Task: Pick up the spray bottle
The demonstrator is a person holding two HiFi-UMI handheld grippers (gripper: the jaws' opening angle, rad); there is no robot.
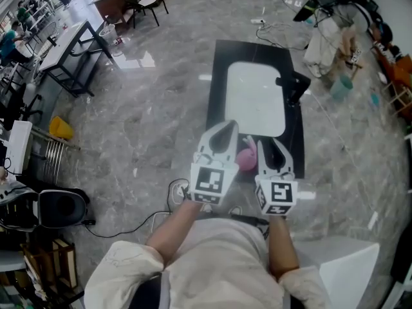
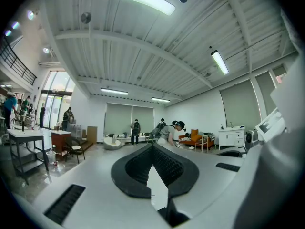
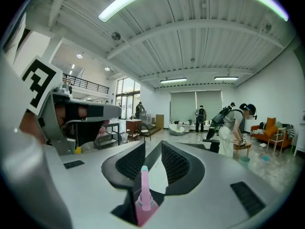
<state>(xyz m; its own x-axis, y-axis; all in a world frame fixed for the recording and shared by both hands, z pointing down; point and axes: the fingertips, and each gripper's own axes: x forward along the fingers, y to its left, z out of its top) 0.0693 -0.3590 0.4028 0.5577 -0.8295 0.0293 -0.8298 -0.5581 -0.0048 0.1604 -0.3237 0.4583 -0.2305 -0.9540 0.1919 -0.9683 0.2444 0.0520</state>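
The pink spray bottle (image 1: 246, 160) stands at the near end of the black table (image 1: 219, 76), between my two grippers in the head view. My right gripper (image 1: 270, 145) is just right of it, and my left gripper (image 1: 228, 129) is just left of it. In the right gripper view the bottle's pink top (image 3: 144, 194) rises in the gap near the root of the jaws. The right gripper (image 3: 153, 149) has its pads apart, and they do not press on the bottle. In the left gripper view my left gripper (image 2: 152, 149) has its tips together and holds nothing.
A white mat (image 1: 256, 98) covers most of the table, with a black object (image 1: 295, 86) at its right edge. Cables lie on the marble floor near my feet. A teal bucket (image 1: 341, 85) and clutter stand far right. Desks and chairs stand far left.
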